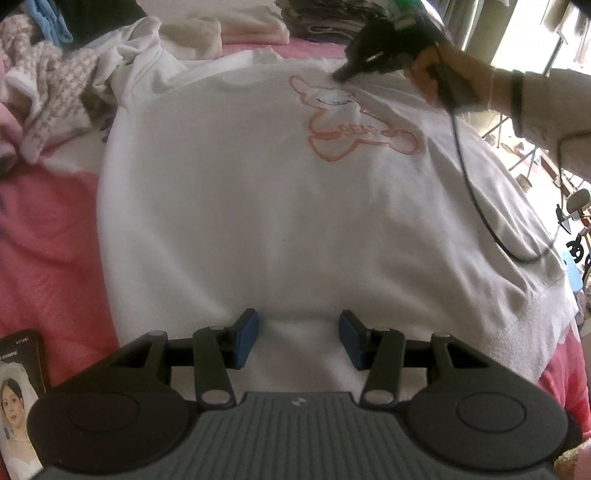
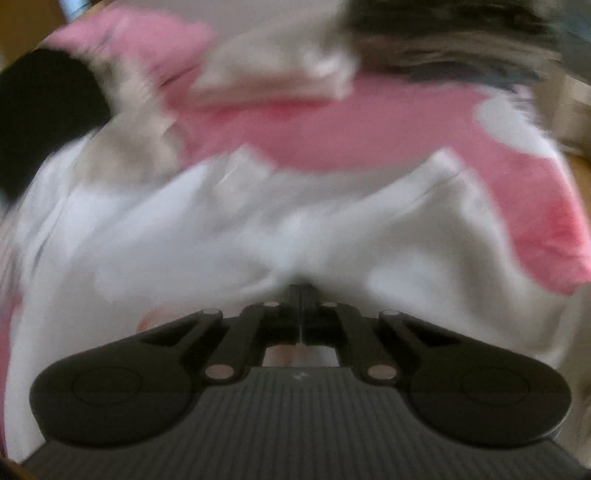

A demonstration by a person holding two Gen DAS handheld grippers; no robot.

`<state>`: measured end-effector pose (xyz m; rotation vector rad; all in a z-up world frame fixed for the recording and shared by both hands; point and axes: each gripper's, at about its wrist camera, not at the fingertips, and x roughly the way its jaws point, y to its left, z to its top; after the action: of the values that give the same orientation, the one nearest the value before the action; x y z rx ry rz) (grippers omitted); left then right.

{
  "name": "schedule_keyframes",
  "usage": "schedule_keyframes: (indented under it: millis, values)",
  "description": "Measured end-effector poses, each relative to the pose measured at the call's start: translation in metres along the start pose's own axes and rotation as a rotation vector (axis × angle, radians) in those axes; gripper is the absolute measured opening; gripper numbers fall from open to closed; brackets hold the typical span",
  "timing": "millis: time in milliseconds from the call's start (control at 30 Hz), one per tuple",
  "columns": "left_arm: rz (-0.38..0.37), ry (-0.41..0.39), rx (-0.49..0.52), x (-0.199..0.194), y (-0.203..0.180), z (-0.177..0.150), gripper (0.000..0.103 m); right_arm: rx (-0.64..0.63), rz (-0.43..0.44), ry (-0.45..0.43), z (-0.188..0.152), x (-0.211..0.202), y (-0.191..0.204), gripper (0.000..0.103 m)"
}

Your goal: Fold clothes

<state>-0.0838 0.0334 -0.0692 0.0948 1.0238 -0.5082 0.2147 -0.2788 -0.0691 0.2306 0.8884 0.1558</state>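
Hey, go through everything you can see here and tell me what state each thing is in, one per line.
white shirt: spread flat, print up
left claw: open, over the hem
right claw: shut on the shirt fabric
pink blanket: spread under the shirt
checked garment: crumpled

A bed covered by a pink sheet (image 1: 48, 236) carries everything. A white T-shirt with an orange outline print (image 1: 258, 221) lies spread flat across its middle. Crumpled houndstooth-patterned knitwear (image 1: 55, 88) sits far left; folded pale garments (image 1: 207, 29) lie along the far edge.

White shirt (image 1: 229, 206), orange outline print (image 1: 354, 122); pink bedsheet (image 1: 48, 236).
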Motion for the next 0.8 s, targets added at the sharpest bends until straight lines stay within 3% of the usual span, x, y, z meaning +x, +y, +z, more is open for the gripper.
schedule_keyframes:
  millis: [100, 233, 300, 367, 467, 600, 800]
  values:
    - [-0.013, 0.003, -0.008, -0.001, 0.003, 0.000, 0.051, 0.075, 0.002, -0.057, 0.002, -0.027, -0.016, 0.004]
    - [-0.041, 0.009, -0.015, 0.000, 0.009, 0.003, 0.051, 0.201, 0.196, -0.086, -0.031, -0.100, -0.051, 0.007]
    - [-0.055, 0.008, -0.020, 0.001, 0.011, 0.002, 0.052, 0.211, 0.249, -0.109, -0.058, -0.151, -0.063, 0.007]
    - [-0.063, 0.009, -0.017, 0.003, 0.012, 0.003, 0.053, 0.168, 0.226, -0.112, -0.086, -0.197, -0.065, 0.008]
    - [-0.067, 0.011, -0.009, 0.005, 0.013, 0.005, 0.054, 0.055, 0.149, -0.028, -0.126, -0.235, -0.051, 0.008]
    - [-0.064, 0.010, -0.012, 0.006, 0.012, 0.006, 0.054, -0.106, 0.166, 0.107, -0.160, -0.225, -0.018, 0.008]
    - [-0.060, 0.005, -0.027, 0.006, 0.011, 0.005, 0.054, -0.214, 0.214, 0.164, -0.164, -0.164, 0.015, 0.008]
